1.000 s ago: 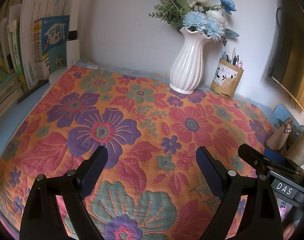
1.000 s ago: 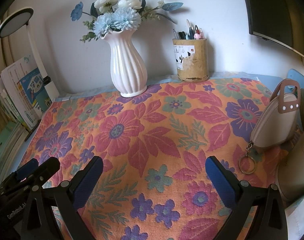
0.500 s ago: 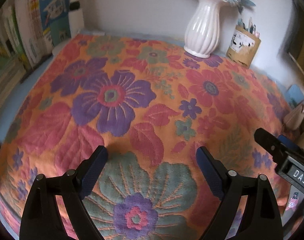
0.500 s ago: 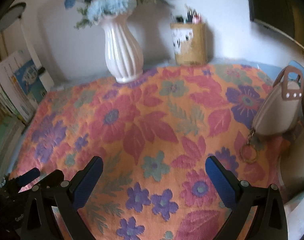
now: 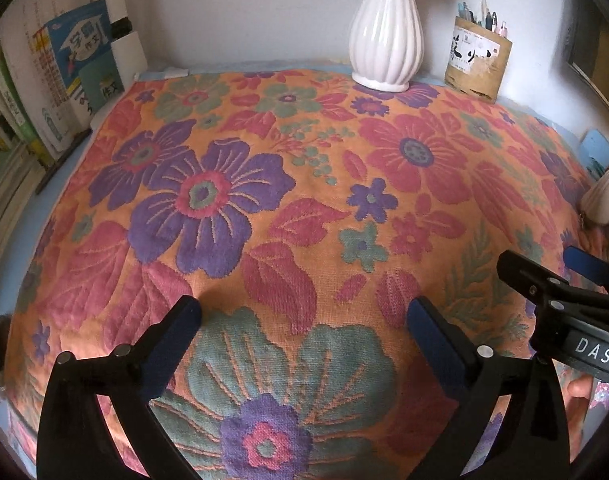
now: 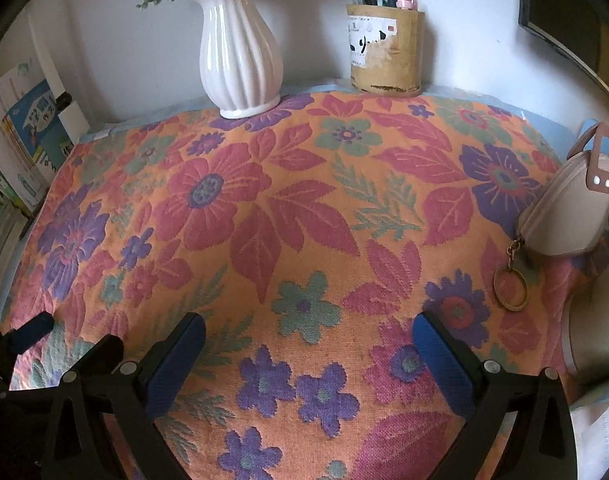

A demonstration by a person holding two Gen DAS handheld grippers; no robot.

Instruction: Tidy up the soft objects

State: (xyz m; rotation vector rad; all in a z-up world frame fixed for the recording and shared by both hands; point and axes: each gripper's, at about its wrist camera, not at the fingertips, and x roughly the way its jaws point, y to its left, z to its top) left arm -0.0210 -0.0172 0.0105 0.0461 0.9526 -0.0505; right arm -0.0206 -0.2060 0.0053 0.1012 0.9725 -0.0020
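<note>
An orange towel with purple, red and green flowers (image 5: 304,184) lies spread flat over the desk; it also fills the right wrist view (image 6: 304,220). My left gripper (image 5: 304,320) is open and empty, low over the towel's near left part. My right gripper (image 6: 308,336) is open and empty, low over the towel's near right part. The right gripper shows at the right edge of the left wrist view (image 5: 560,292). The left gripper shows at the lower left of the right wrist view (image 6: 28,332).
A white ribbed vase (image 5: 386,36) stands on the towel's far edge, with a pen holder (image 5: 476,64) beside it. Books (image 5: 52,80) stand at the left. A cream coin purse with a key ring (image 6: 564,212) lies on the towel's right side.
Both grippers have tilted down and come closer to the towel; the flowers above the vase have left the top of both views. Both stay open.
</note>
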